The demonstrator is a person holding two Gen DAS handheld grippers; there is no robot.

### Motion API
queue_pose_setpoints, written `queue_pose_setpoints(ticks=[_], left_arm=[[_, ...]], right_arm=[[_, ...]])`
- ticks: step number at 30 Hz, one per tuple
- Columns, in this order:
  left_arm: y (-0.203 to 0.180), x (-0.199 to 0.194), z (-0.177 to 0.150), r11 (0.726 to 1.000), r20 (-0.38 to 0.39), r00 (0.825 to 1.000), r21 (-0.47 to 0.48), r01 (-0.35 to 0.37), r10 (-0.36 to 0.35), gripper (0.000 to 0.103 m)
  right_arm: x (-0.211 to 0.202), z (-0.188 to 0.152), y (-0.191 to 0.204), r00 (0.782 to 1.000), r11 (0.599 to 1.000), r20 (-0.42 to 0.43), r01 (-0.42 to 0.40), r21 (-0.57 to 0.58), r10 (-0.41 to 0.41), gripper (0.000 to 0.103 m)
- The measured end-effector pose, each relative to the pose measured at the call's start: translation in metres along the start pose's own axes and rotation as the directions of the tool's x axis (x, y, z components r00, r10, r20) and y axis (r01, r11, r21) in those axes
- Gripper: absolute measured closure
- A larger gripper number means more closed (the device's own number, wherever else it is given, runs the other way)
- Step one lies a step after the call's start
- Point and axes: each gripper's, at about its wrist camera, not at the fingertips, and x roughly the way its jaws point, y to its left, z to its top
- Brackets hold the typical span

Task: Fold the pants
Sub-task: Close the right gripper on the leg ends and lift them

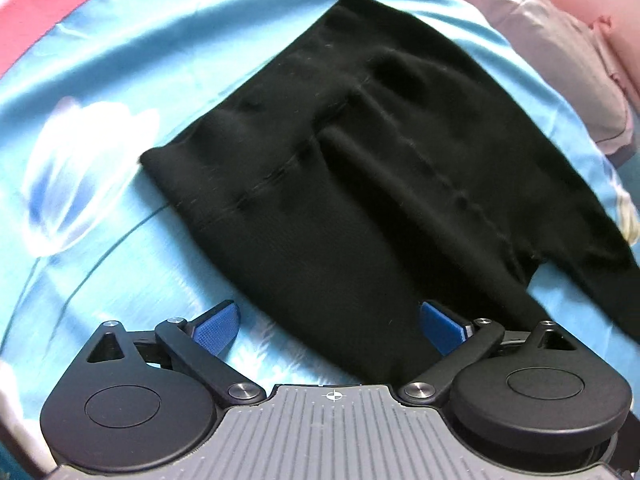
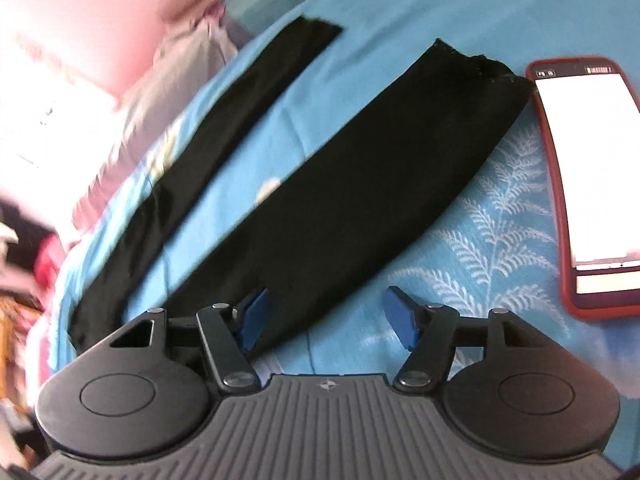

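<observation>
Hovering over a bed, two hand-held grippers are shown from their own cameras. The left gripper (image 1: 328,322) is held with its blue pads wide apart and nothing clamped; black cloth lies below the gap, but whether it is touched cannot be told. That cloth is the upper part of the black pants (image 1: 360,168), spread flat on a blue bedsheet (image 1: 120,60), with the waistband (image 1: 240,76) running from 9 o'clock toward 12 o'clock. It is judged that the left gripper is placed here to take hold near the hip for a lengthwise fold.

The right gripper (image 2: 322,316) is likewise open and empty, its left pad (image 2: 254,320) over the edge of the near leg (image 2: 360,184). The near leg runs toward 1 o'clock to its cuff; the far leg (image 2: 224,120) runs toward 12 o'clock, apart from it, with bare sheet between. The legs are judged not yet laid together.

Beside the near cuff, at 2 o'clock, a phone in a red case (image 2: 588,180) lies just off the fabric and could be brushed. A pink and grey pillow (image 1: 560,60) borders the far side. Open sheet is left at 9 o'clock in the left view.
</observation>
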Motion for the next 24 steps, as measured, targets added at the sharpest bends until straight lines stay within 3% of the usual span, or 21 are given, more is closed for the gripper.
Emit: queue_pose_setpoints(ticks=[4,6,8,11,14,15,17,20,24], left_arm=[[-0.001,0.004,0.006,1.0,0.042,0.999,-0.002,0.016,-0.016,0.0],[-0.001,0.004,0.008,1.0,0.061,0.998,-0.008,0.028,-0.027,0.0],[0.003,0.001,0.006,0.999,0.067,0.997,-0.027,0.045,-0.043,0.0],[0.01,-0.006,0.006,0.998,0.082,0.996,-0.047,0.042,-0.038,0.0],[0.011,-0.01,0.01,0.999,0.086,0.996,-0.031,-0.016,0.018,0.004],[0.008,-0.009,0.013,0.997,0.076,0.995,-0.009,-0.071,0.071,0.015],[0.002,-0.01,0.02,0.995,0.067,0.993,0.016,-0.098,0.097,0.029],[-0.006,-0.02,0.034,0.997,0.09,0.993,0.033,-0.073,0.07,0.033],[-0.022,-0.036,0.063,0.999,0.133,0.991,0.038,0.015,-0.02,0.033]], right_arm=[[0.008,0.01,-0.014,0.996,0.99,0.057,-0.068,0.122,0.061,0.041],[0.013,0.014,-0.023,0.993,0.98,0.09,-0.087,0.18,0.071,0.053],[0.018,0.016,-0.034,0.992,0.961,0.104,-0.096,0.258,0.071,0.072],[0.021,0.016,-0.043,0.993,0.944,0.098,-0.095,0.315,0.067,0.087],[0.021,0.02,-0.04,0.996,0.955,0.075,-0.071,0.289,0.052,0.09],[0.021,0.023,-0.035,0.997,0.963,0.064,-0.051,0.263,0.036,0.091],[0.026,0.031,-0.021,0.999,0.982,0.04,-0.009,0.189,0.001,0.093],[0.023,0.047,-0.004,1.0,0.994,0.028,-0.006,0.112,0.003,0.094],[0.023,0.08,0.028,0.999,0.999,0.043,-0.031,0.021,0.03,0.094]])
